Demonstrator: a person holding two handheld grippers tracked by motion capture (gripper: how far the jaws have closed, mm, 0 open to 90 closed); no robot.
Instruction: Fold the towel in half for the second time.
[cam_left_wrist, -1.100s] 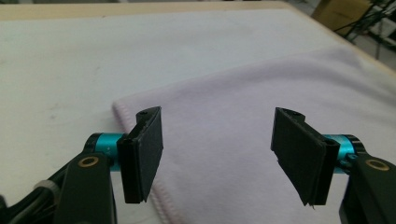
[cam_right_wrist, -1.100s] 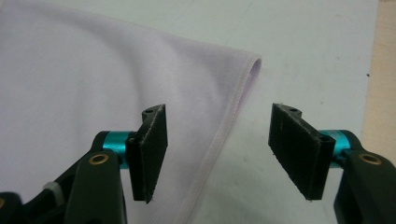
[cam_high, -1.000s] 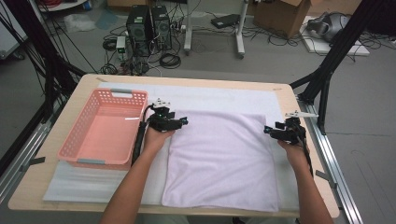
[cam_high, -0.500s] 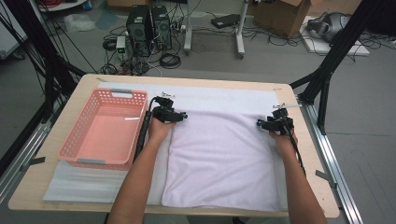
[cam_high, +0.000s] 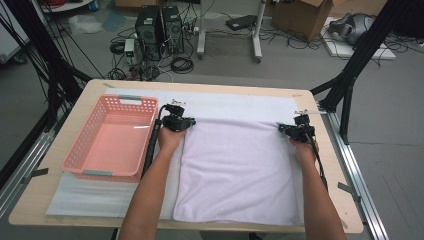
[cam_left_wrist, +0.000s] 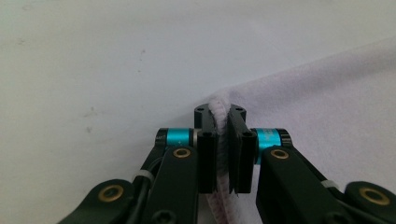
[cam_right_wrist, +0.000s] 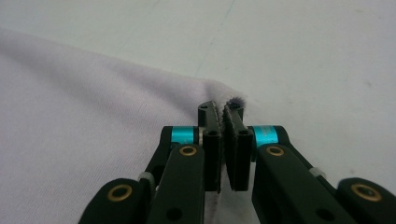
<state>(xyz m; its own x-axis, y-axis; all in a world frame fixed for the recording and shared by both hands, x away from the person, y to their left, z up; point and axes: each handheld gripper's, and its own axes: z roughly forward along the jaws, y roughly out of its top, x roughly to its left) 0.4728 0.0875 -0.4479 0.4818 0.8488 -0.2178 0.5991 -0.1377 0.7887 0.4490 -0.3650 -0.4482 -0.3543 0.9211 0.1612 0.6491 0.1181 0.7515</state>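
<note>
Towel (cam_high: 240, 170) lies flat on the white mat (cam_high: 230, 102), beside the pink basket (cam_high: 112, 137). Its two far corners are now pinched: the left gripper (cam_left_wrist: 223, 140) and right gripper (cam_right_wrist: 225, 140) have just been closing, and each bites the cloth tight. A second ago both stood open. Lifting or folding probably comes next.

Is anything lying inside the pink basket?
No: in the high view the pink basket left of the towel shows only its bare bottom.
</note>
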